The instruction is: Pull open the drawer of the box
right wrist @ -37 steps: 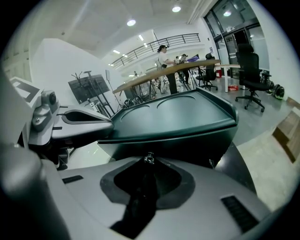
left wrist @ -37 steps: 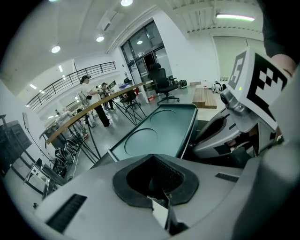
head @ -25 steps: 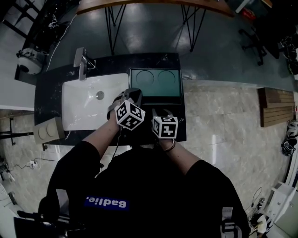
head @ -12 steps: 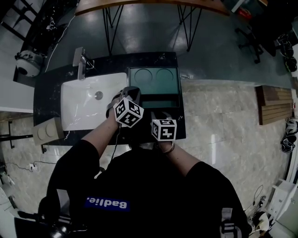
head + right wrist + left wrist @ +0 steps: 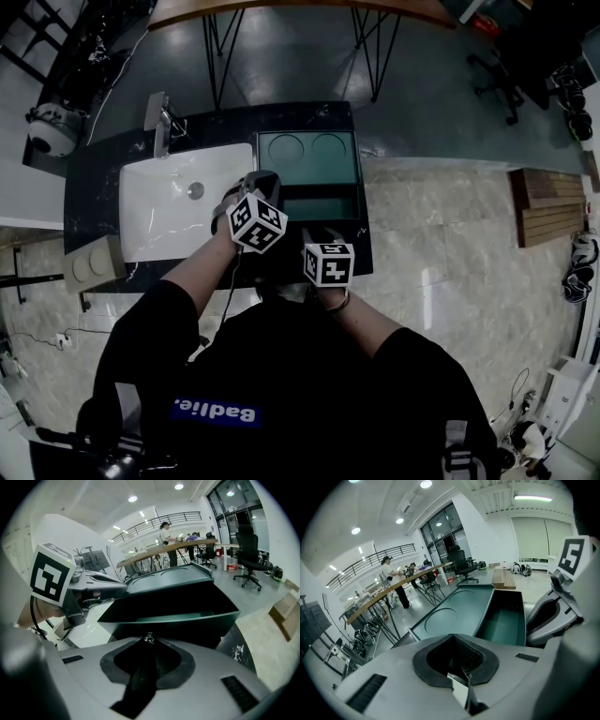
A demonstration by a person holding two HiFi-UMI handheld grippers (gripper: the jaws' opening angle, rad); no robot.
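A dark green box (image 5: 309,155) with two round recesses in its lid stands on the black counter (image 5: 103,178), right of the sink. Its drawer (image 5: 321,206) is drawn out toward me, and its hollow shows in the left gripper view (image 5: 501,620). My right gripper (image 5: 323,232) is at the drawer's front. In the right gripper view the front panel (image 5: 173,620) is just ahead, and the small metal knob (image 5: 149,638) sits in the shut jaws of the right gripper (image 5: 149,643). My left gripper (image 5: 251,190) hovers by the box's left side over the sink rim. Its jaws (image 5: 461,688) look shut, holding nothing.
A white sink (image 5: 178,202) with a faucet (image 5: 159,122) fills the counter's left half. The counter's front edge runs just below the grippers. Beyond it are a wooden table on black legs (image 5: 281,9) and office chairs. A slatted wooden bench (image 5: 548,206) lies on the floor at right.
The drawer has slid further out of the box toward me, with the right gripper drawing back along with it. The left gripper has stayed where it was.
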